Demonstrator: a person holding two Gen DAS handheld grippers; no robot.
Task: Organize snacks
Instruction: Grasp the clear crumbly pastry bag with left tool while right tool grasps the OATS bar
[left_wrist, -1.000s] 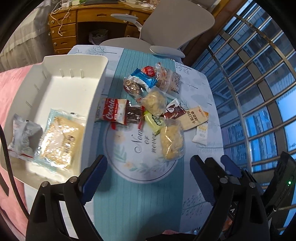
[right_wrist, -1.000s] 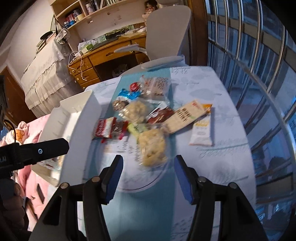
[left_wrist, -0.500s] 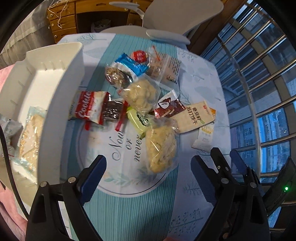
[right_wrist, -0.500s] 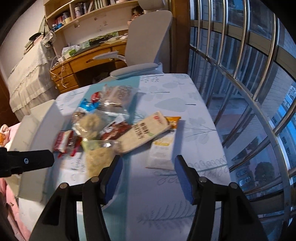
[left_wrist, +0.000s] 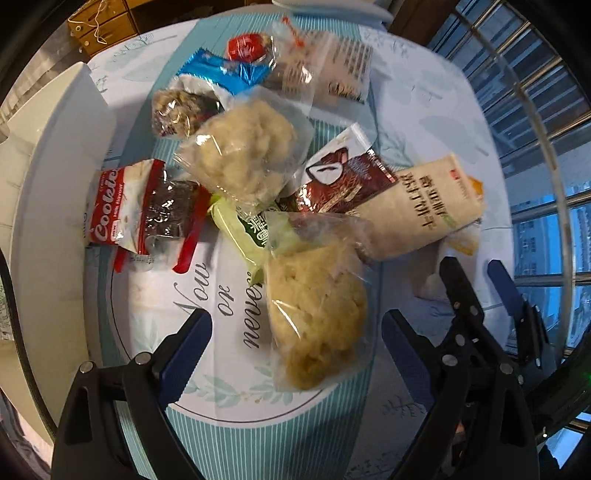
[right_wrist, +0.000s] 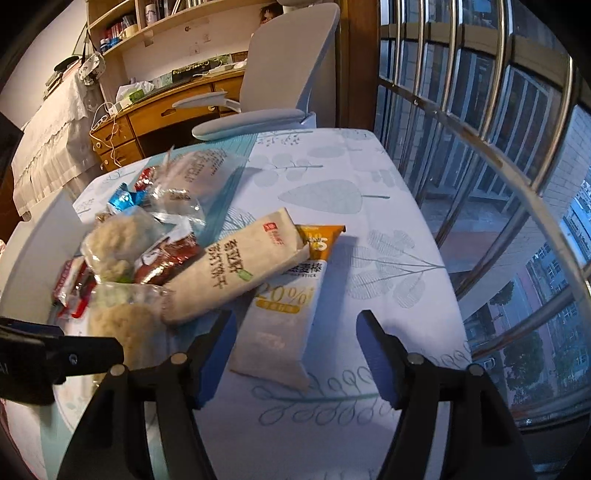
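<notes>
At the table's middle, nearly all the snacks (left_wrist: 258, 192) lie heaped beside the white tray (left_wrist: 48, 177) (contents unseen). Left gripper (left_wrist: 295, 339) and right gripper (right_wrist: 295, 347) hover released, empty; sorting mostly remains.

Round table under a pale tablecloth with grey-green leaf print (right_wrist: 369, 206); teal striped runner (left_wrist: 236, 435) down its middle. Far side: grey office chair with curved armrests (right_wrist: 291, 70). Behind it, a wooden desk with drawers (right_wrist: 166, 114), cluttered top, white cables hanging. Wall shelves with books (right_wrist: 147, 22) above the desk. Far left: furniture draped in white lace cloth (right_wrist: 51, 129). Right: tall windows behind metal bars (right_wrist: 498, 122); bluish daylight, buildings outside.
</notes>
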